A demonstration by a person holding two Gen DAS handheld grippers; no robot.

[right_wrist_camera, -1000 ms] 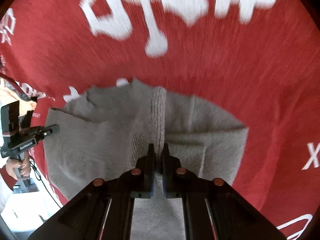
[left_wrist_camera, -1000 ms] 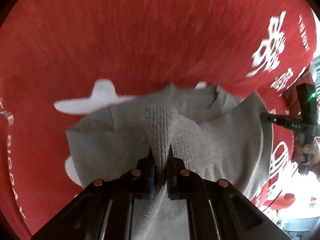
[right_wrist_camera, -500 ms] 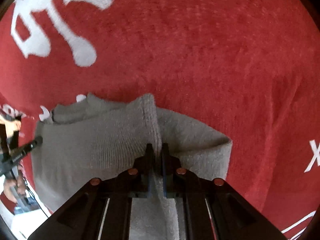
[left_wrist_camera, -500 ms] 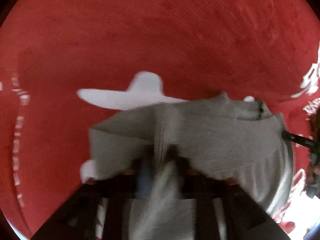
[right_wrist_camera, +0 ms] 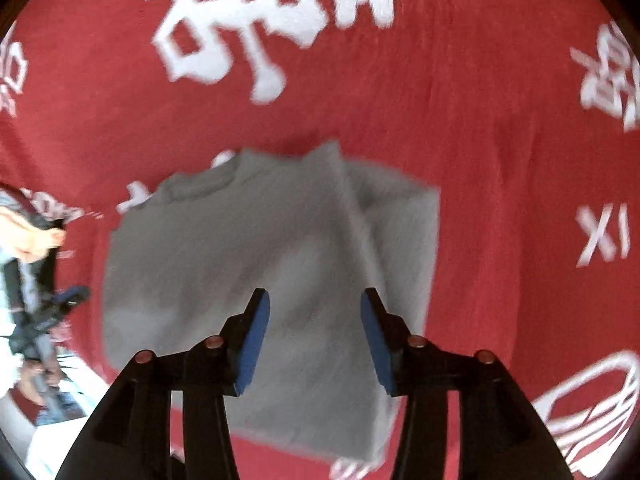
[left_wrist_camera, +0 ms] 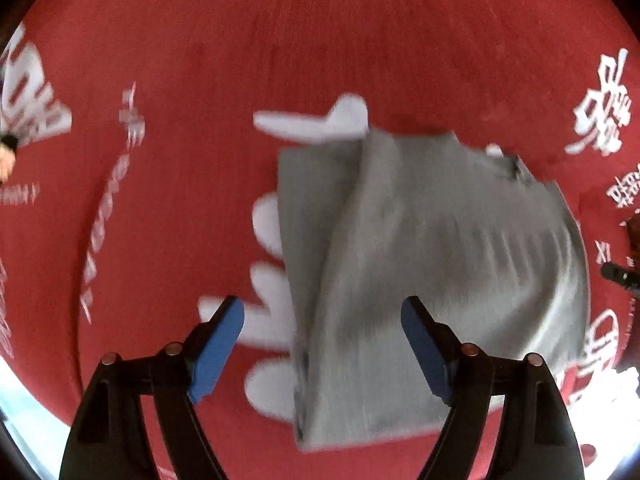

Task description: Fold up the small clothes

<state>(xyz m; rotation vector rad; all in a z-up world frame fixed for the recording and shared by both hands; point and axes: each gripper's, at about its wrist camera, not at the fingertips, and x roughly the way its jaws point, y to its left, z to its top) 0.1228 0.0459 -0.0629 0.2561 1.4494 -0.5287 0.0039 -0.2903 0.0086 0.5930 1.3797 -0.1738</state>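
Note:
A small grey knitted garment lies folded flat on a red cloth with white lettering. My left gripper hovers over the garment's left edge, its jaws opening wide, blue pads clear of the fabric. In the right wrist view the same grey garment lies below my right gripper, whose jaws are opening too, with nothing pressed between the blue pads. A ribbed strip runs down the garment's middle fold.
The red cloth covers the whole surface under both grippers. At the left edge of the right wrist view a hand holds the other gripper's handle. A pale floor shows at the lower corners.
Both grippers were shut on the grey garment's folded edge a second ago. They have let go and spread their jaws, the left one wider. The garment now lies flat and both views have shifted sideways.

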